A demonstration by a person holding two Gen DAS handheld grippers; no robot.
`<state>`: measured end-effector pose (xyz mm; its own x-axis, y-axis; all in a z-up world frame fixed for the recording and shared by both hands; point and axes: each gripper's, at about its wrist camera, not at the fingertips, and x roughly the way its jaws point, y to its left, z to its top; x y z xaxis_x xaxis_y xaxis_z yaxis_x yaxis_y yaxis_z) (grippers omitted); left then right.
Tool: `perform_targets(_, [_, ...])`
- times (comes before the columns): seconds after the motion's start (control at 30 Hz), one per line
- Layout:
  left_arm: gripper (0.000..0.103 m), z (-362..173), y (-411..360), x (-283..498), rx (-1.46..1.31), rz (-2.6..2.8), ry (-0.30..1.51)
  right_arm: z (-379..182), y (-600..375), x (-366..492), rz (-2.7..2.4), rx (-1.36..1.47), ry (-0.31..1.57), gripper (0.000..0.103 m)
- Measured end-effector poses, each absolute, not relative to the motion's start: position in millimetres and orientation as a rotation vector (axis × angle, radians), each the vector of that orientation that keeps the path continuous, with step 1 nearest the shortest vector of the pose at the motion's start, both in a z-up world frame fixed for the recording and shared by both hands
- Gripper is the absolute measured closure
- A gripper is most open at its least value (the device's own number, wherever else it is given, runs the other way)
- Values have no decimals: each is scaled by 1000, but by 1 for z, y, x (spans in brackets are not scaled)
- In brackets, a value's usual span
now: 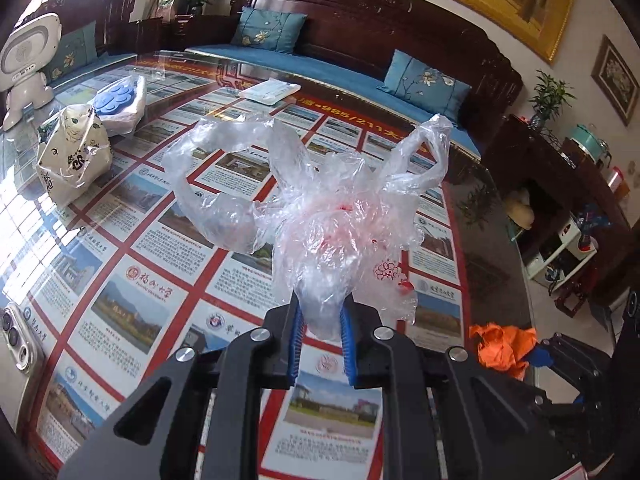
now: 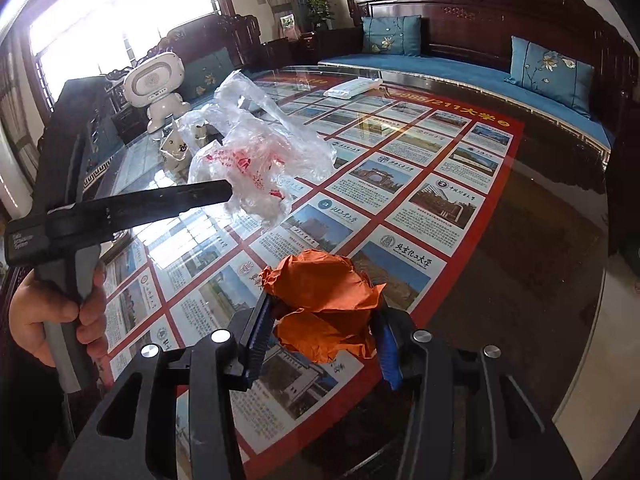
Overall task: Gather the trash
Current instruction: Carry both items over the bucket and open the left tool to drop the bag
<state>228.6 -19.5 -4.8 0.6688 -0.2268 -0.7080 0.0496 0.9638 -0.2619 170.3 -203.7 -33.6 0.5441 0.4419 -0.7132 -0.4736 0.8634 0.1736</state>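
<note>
You are holding a crumpled clear plastic bag with red print (image 1: 320, 216) in your left gripper (image 1: 322, 344); its blue-padded jaws are pinching the bag's lower neck, and the rest of the film is billowing up and outward above the glass-topped table with the red-bordered poster of printed panels (image 1: 132, 248). In the right wrist view the same bag (image 2: 256, 160) is hanging clear of the table surface at the tip of the left gripper's black finger, and your left hand (image 2: 60, 312) is wrapping around the grey handle.

Your right gripper (image 2: 324, 340) is clamping a crumpled orange paper wad (image 2: 320, 300) between its pads, the jaws standing partly apart with the wad filling the gap. The wad is sitting above the near edge of the poster; from the left wrist view it is showing at the lower right (image 1: 504, 344).

Further back on the table, a cream patterned paper pouch (image 1: 72, 156) is standing near the left edge, with a clear-wrapped bundle holding a blue disc (image 1: 118, 104) just behind it. A flat white packet (image 1: 270, 90) is lying near the far side. A white round-headed toy robot (image 1: 30, 60) is standing at the far left, and a silver phone (image 1: 18, 340) is lying at the near left edge.
</note>
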Motion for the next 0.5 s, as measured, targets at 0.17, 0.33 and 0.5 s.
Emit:
perform_targets(0.17, [86, 10, -44, 180, -190, -235, 798, -20, -220, 140, 534, -37, 806, 58])
perform_targets(0.33, [86, 14, -78, 147, -148, -308, 802, -12, -245, 108, 516, -33, 791, 58])
perform_targets(0.5, [86, 16, -116, 123, -99, -376, 818, -11, -281, 77, 478, -17, 788, 58])
